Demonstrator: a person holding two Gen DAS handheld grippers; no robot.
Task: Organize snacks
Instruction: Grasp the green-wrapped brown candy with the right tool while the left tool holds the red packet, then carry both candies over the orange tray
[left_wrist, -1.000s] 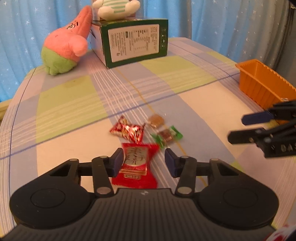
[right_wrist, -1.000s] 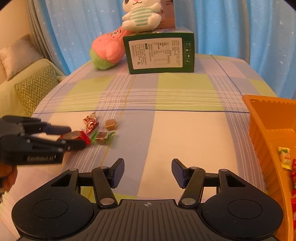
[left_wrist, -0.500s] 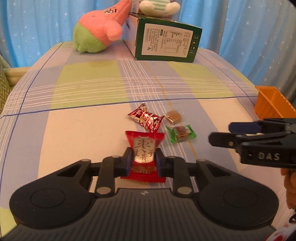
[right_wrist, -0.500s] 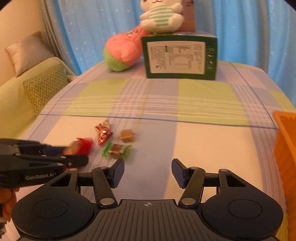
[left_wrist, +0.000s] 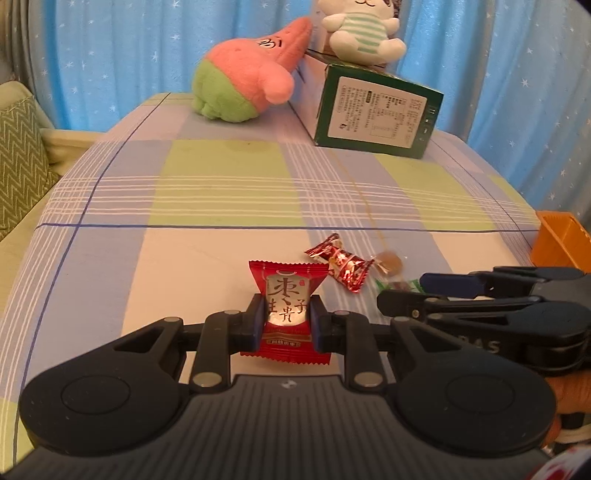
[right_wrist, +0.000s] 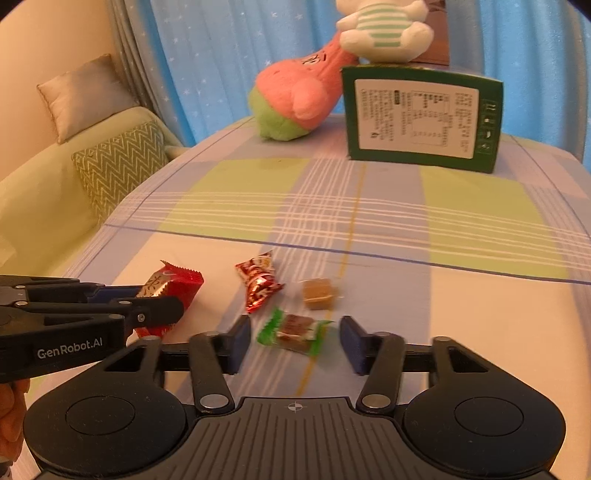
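Green-wrapped candy (right_wrist: 291, 331): lies on the checked counter (right_wrist: 480, 332) directly ahead of the right claw (right_wrist: 293, 345), long axis crosswise between its two pads, which have just been closing but stand clear of both wrapper ends. Red date-candy packet (left_wrist: 286, 306): pinched at its waist by the shut left claw (left_wrist: 287, 318), just left of the right claw. Adjacent: red foil twist candy (right_wrist: 260, 286) and brown clear-wrapped candy (right_wrist: 317, 293) just beyond the green one, near the pads; orange bin (left_wrist: 561, 240) to the right; nothing lies between.
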